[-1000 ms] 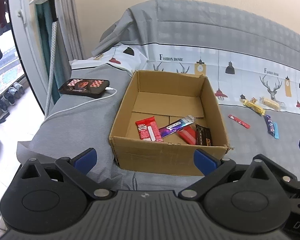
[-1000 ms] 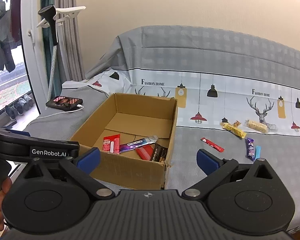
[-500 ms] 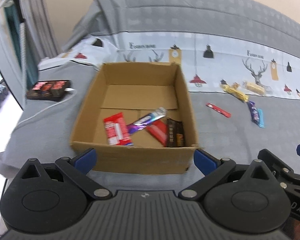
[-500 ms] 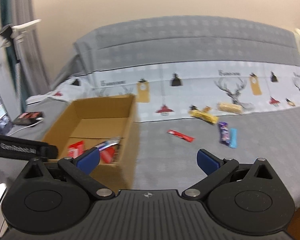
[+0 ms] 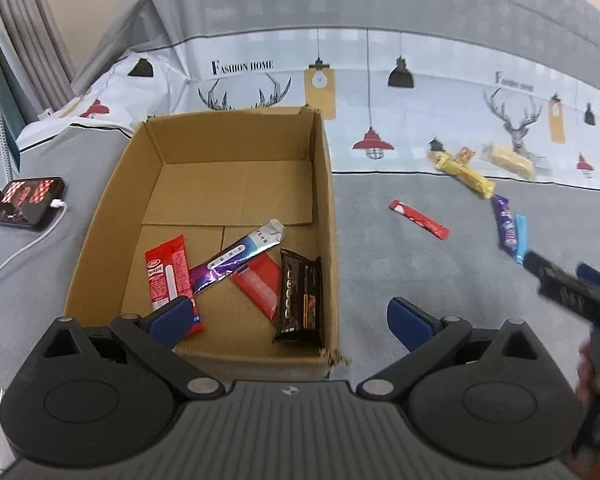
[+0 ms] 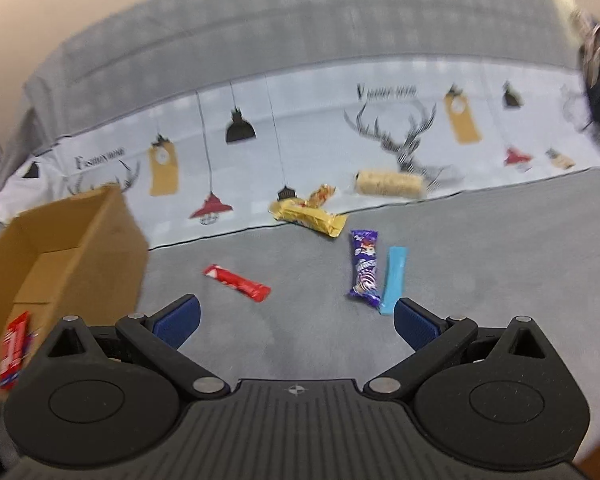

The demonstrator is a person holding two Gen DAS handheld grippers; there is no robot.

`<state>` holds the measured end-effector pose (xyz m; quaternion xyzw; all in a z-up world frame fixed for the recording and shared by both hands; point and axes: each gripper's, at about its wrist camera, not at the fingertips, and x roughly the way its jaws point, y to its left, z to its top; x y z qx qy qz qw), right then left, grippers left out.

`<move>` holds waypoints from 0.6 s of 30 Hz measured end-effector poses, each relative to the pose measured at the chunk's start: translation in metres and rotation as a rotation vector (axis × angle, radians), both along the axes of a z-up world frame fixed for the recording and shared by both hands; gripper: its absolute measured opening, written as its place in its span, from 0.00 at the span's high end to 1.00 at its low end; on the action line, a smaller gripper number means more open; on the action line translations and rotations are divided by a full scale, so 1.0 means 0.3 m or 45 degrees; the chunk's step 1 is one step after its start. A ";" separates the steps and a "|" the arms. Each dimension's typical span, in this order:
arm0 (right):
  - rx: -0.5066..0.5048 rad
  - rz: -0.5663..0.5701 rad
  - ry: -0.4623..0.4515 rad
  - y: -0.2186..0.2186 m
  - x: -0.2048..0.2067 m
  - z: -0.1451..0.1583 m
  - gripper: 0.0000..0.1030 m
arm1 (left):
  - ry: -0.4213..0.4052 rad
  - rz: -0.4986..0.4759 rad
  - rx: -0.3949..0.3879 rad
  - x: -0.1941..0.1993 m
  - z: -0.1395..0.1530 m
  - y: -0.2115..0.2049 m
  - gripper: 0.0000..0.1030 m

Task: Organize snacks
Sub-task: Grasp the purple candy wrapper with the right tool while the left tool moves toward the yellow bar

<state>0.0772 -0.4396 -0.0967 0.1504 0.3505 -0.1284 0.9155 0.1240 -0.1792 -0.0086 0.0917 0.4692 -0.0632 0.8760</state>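
Observation:
An open cardboard box sits on the grey bed and holds a red packet, a purple-silver stick, a red bar and a dark brown bar. My left gripper is open and empty above the box's near right corner. My right gripper is open and empty over the bed. Ahead of it lie a red stick, a purple bar, a blue stick, a yellow bar and a pale bar. The box is at its left.
A phone on a white charging cable lies left of the box. Curtains and a window are at the far left. The printed sheet rises up the grey backrest behind the snacks. The right gripper's tip shows in the left wrist view.
Both grippers have swung to the right and come closer to the bed. The right gripper now faces the loose snacks, with the box at its left edge.

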 end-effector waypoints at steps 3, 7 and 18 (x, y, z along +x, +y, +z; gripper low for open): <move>0.061 -0.010 0.040 -0.107 0.152 -0.130 0.01 | 0.042 0.019 0.017 0.074 -0.034 -0.029 0.00; 0.129 -0.043 0.084 -0.218 0.321 -0.268 0.01 | 0.072 0.025 0.039 0.155 -0.077 -0.072 0.00; 0.020 -0.002 0.131 -0.283 0.484 -0.444 0.49 | 0.112 -0.056 0.054 0.309 -0.183 -0.249 0.00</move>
